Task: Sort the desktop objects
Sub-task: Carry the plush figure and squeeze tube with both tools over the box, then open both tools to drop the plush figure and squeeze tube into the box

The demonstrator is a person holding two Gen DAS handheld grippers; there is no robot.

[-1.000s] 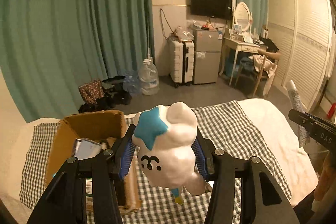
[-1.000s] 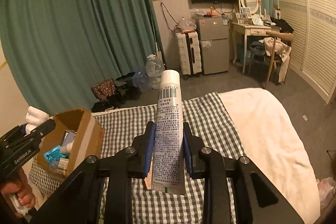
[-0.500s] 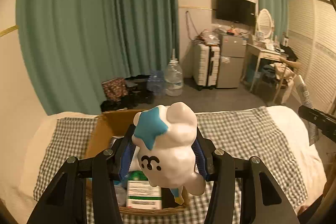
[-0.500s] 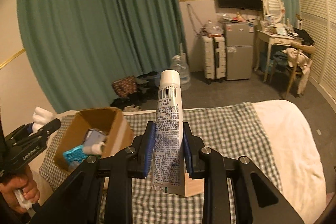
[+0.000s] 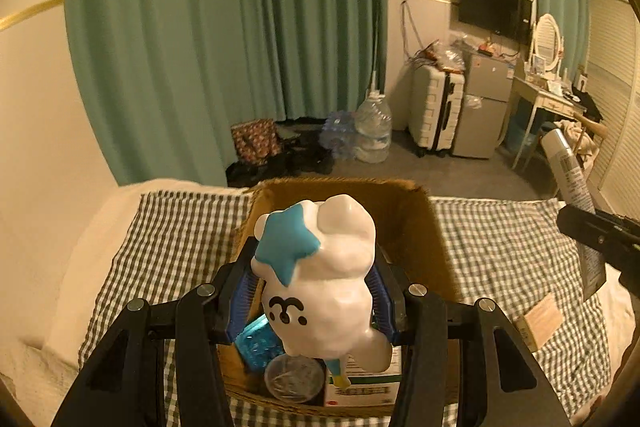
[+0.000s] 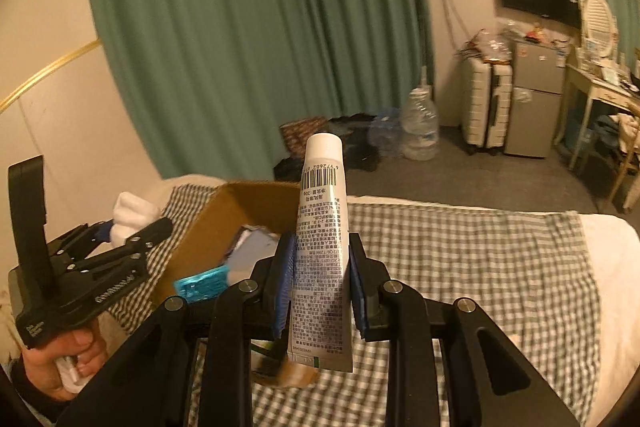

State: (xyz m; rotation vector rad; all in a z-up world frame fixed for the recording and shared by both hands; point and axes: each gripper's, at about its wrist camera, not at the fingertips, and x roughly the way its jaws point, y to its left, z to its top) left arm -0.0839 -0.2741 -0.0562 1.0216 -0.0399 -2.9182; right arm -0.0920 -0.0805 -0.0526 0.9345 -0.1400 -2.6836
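My left gripper (image 5: 312, 291) is shut on a white figurine with a blue star (image 5: 320, 279) and holds it above the open cardboard box (image 5: 404, 215). The box holds a blue packet (image 5: 256, 343), a round lidded jar (image 5: 294, 379) and a white carton (image 5: 364, 383). My right gripper (image 6: 320, 283) is shut on a white tube (image 6: 322, 251), cap up, just right of the box (image 6: 240, 203). The tube also shows at the right edge of the left wrist view (image 5: 572, 187). The left gripper and figurine show in the right wrist view (image 6: 132, 215).
The box stands on a checked cloth (image 6: 460, 259) over a white bed. A small tan block (image 5: 538, 319) lies on the cloth right of the box. Green curtains (image 5: 224, 47), a water jug (image 5: 374, 131), a suitcase and a fridge stand beyond.
Both grippers have moved left toward the box. The left gripper with the figurine went from beside the box to above its opening. The right gripper with the tube came up to the box's right side.
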